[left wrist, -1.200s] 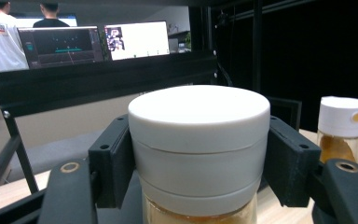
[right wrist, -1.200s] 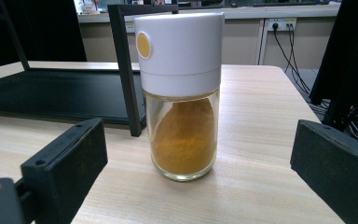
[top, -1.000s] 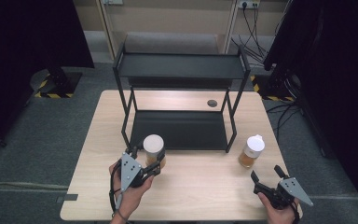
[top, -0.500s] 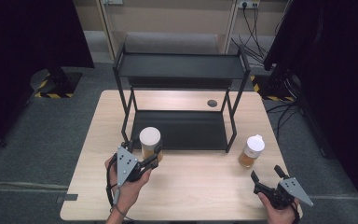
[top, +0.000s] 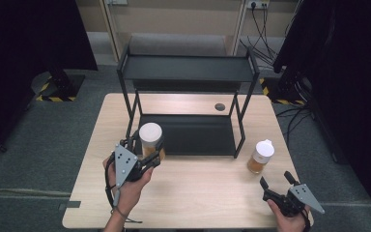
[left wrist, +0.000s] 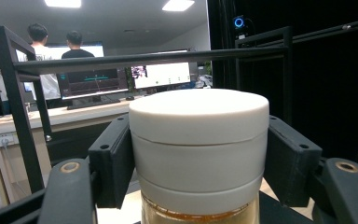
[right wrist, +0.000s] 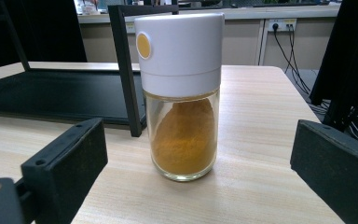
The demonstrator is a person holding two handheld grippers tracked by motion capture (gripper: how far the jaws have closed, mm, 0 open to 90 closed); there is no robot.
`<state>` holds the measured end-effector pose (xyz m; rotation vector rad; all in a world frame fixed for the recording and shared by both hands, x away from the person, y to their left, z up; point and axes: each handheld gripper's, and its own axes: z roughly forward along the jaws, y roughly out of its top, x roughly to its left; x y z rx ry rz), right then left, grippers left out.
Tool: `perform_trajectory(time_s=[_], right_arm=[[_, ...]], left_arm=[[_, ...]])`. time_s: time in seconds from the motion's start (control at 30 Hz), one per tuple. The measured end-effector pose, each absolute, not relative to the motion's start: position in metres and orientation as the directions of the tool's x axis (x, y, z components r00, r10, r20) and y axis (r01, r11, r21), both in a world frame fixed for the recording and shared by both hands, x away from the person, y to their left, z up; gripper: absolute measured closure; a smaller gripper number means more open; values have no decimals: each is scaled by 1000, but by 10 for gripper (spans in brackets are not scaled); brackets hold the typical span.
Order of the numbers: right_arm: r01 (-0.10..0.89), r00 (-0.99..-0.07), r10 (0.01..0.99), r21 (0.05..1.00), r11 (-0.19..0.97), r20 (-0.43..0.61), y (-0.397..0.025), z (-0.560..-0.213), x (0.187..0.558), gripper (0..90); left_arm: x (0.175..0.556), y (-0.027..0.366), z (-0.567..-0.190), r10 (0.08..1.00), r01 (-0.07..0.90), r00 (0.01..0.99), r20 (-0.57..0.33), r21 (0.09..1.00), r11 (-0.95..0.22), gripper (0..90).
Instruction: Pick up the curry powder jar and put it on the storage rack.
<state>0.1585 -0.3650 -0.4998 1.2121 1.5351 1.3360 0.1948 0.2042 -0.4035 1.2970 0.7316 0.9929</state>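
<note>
My left gripper [top: 147, 151] is shut on a white-capped jar [top: 150, 137] of amber stuff, held above the table just in front of the rack's lower shelf [top: 193, 135]. In the left gripper view both jaws press the jar's white cap [left wrist: 198, 140]. A second jar [top: 261, 156] with a white cap and orange powder stands on the table at the right. My right gripper [top: 278, 186] is open, a little nearer the front edge than that jar. The right gripper view puts the jar [right wrist: 182, 93] upright between and beyond the spread jaws.
A black two-level metal rack [top: 186, 67] stands at the middle and back of the wooden table [top: 203, 203]. A round dark grommet [top: 220, 107] sits in the tabletop behind the lower shelf. Cables and dark curtains surround the table.
My left gripper has lifted its jar and carried it up and forward toward the rack's lower shelf. The right gripper and the right jar have stayed put.
</note>
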Motion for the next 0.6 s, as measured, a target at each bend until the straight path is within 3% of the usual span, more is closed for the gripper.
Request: perform_trajectory(time_s=[0.6], right_arm=[[174,-267,962,985,-5,52,-366,-500,158,41]], left_arm=[[204,201,-389,913,-202,397,91,979,-10,334]])
